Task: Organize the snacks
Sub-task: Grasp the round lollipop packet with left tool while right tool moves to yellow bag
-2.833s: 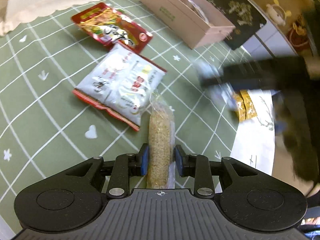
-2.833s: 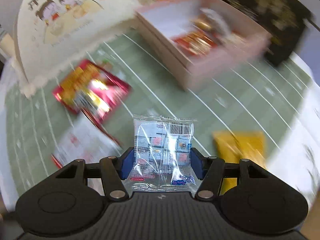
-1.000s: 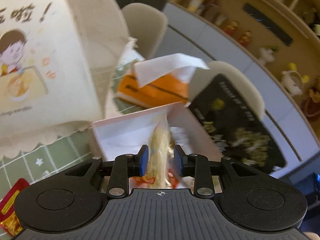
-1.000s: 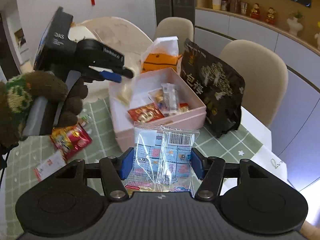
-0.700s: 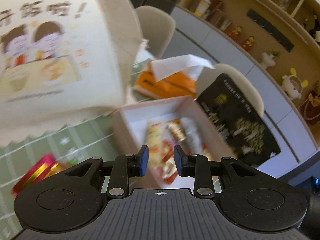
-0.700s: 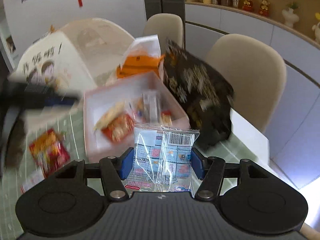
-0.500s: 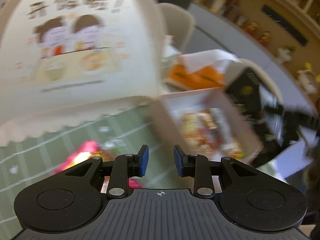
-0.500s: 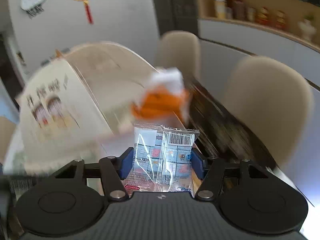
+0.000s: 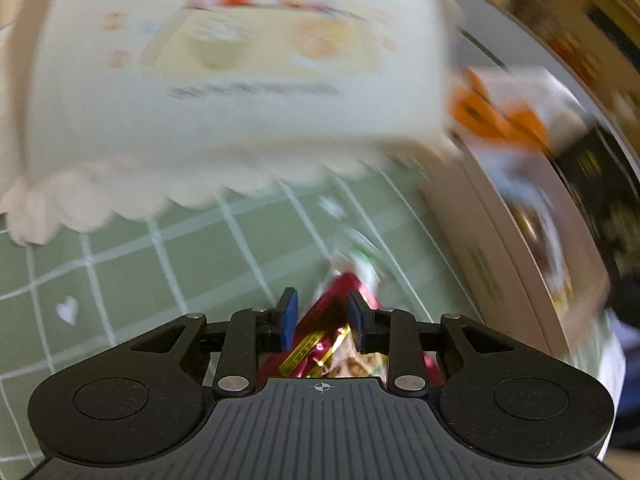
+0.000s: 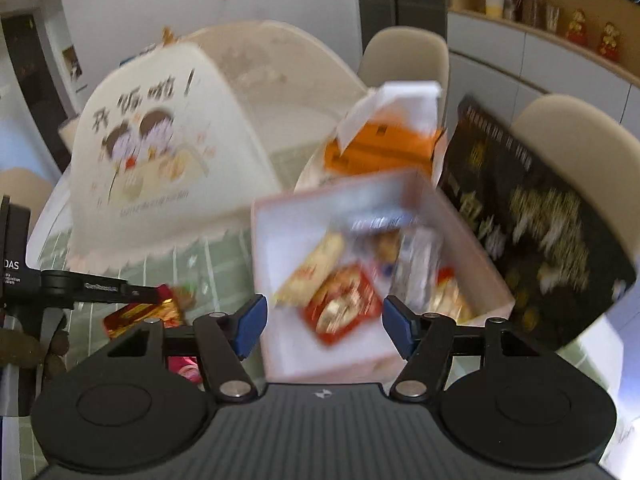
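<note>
Green tablecloth (image 9: 168, 256), pink box (image 10: 280, 240) rim beside red packet (image 9: 320, 320)

The left black two-finger gripper with blue pads (image 9: 322, 314) points low over the surface, its fingers parted only a little with nothing pressed between the pads. The right black two-finger gripper with blue pads (image 10: 323, 322) hangs higher, tilted downward, its fingers spread wide and empty.

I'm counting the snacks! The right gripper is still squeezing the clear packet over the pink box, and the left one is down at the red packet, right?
Not quite. The right gripper is open and holds nothing, as the right wrist view shows, above the pink box. The left gripper is indeed at the red packet.
</note>
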`<state>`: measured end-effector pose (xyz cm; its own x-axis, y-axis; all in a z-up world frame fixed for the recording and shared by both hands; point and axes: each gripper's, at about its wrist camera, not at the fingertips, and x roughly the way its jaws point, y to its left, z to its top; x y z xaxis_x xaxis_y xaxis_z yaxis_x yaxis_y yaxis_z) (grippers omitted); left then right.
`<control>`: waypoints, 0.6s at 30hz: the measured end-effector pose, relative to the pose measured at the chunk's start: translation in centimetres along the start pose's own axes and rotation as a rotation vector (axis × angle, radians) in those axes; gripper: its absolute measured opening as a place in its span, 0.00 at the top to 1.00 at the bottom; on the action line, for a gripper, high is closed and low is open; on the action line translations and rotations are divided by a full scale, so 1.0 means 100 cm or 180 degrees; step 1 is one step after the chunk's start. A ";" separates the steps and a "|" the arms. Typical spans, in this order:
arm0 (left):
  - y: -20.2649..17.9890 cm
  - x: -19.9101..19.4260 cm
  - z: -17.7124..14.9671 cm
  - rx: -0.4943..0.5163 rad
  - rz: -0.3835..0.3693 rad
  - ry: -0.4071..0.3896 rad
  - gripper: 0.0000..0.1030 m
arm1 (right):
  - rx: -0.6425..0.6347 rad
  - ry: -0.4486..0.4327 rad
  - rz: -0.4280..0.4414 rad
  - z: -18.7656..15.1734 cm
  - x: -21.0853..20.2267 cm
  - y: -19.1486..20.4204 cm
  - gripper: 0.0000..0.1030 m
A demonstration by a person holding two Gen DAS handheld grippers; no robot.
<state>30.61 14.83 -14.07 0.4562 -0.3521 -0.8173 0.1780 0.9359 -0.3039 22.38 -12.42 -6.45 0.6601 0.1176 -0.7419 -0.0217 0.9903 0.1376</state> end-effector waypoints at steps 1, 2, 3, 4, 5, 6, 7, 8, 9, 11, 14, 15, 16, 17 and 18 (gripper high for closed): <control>-0.006 -0.002 -0.008 0.0093 -0.0049 0.0032 0.71 | 0.0013 0.0032 0.0022 -0.001 0.002 0.003 0.37; -0.013 -0.005 -0.016 0.0178 -0.0100 0.0067 0.71 | 0.0028 0.0061 0.0049 -0.002 0.004 0.008 0.37; -0.019 -0.006 -0.025 0.0246 -0.0146 0.0110 0.71 | 0.0035 0.0082 0.0073 -0.002 0.006 0.013 0.37; -0.024 -0.007 -0.035 0.0295 -0.0198 0.0171 0.71 | 0.0023 0.0099 0.0098 -0.001 0.008 0.018 0.37; -0.028 -0.007 -0.043 0.0319 -0.0251 0.0236 0.71 | 0.0008 0.0110 0.0111 0.000 0.011 0.024 0.37; -0.031 -0.008 -0.051 0.0338 -0.0328 0.0290 0.71 | -0.0011 0.0123 0.0110 0.000 0.013 0.031 0.37; -0.033 -0.011 -0.056 0.0360 -0.0394 0.0310 0.71 | -0.0035 0.0133 0.0104 0.000 0.014 0.038 0.37; -0.033 -0.012 -0.057 0.0356 -0.0448 0.0352 0.71 | -0.0059 0.0140 0.0097 -0.001 0.015 0.044 0.37; -0.032 -0.013 -0.054 0.0292 -0.0475 0.0346 0.71 | -0.0069 0.0146 0.0087 -0.002 0.014 0.046 0.37; -0.023 -0.020 -0.044 0.0050 -0.0402 0.0188 0.71 | -0.0052 0.0154 0.0054 -0.009 0.011 0.050 0.37; 0.002 -0.019 -0.021 -0.0568 -0.0132 0.0019 0.71 | -0.0008 0.0148 -0.0061 -0.026 0.000 0.043 0.37; 0.007 -0.014 -0.014 -0.0682 -0.0048 -0.0003 0.71 | 0.0003 0.0147 -0.0124 -0.033 -0.003 0.040 0.37; 0.011 -0.010 -0.006 -0.0747 0.0026 -0.0036 0.71 | 0.0023 0.0153 -0.0198 -0.040 -0.007 0.035 0.37; 0.012 -0.006 -0.001 -0.0752 0.0072 -0.0055 0.71 | 0.0059 0.0166 -0.0261 -0.047 -0.009 0.028 0.37; 0.010 0.000 0.006 -0.0736 0.0105 -0.0055 0.71 | 0.0113 0.0186 -0.0306 -0.053 -0.011 0.021 0.37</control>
<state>31.33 15.80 -14.09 0.4737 -0.3193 -0.8208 -0.0409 0.9230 -0.3827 17.66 -10.04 -8.84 0.6130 0.0273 -0.7896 0.0668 0.9940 0.0862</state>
